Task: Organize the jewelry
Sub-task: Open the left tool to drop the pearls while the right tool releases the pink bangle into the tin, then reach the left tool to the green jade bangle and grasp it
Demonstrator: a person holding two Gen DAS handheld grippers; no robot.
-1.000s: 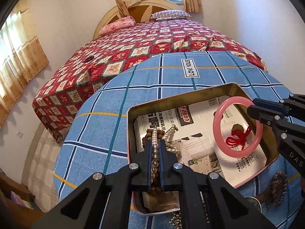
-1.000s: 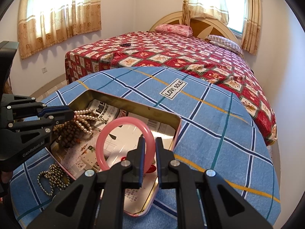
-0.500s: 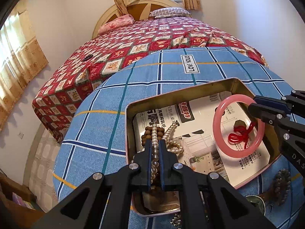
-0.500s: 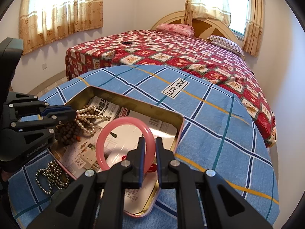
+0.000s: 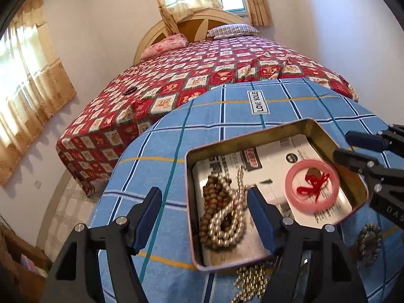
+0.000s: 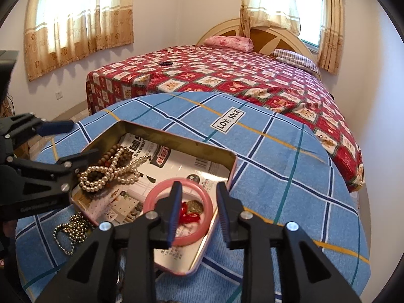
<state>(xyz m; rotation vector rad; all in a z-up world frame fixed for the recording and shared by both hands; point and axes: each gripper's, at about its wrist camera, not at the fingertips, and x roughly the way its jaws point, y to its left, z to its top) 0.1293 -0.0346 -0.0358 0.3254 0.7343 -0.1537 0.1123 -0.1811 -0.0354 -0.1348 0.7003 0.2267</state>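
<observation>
Left gripper [image 5: 204, 217] fingers are seen spread wide, empty, low in frame; right gripper [image 6: 199, 212] fingers likewise spread. A gold bead chain [image 6: 72, 229] is noted outside the tin [image 5: 325, 136] on the tabletop [image 6: 277, 156]. Pearl necklace [image 5: 227, 217] and pink bangle [image 5: 312, 185] lie inside, apart. Bed [image 5: 202, 75] is noted beyond.

A pearl strand [image 5: 228, 212] is lying coiled over brown beads [image 5: 210, 202] at one end of the open tin [image 5: 252, 141]. A pink bangle [image 5: 312, 185] with red cord is lying flat at the other end, and a gold bead chain [image 6: 72, 229] is lying outside the tin
</observation>
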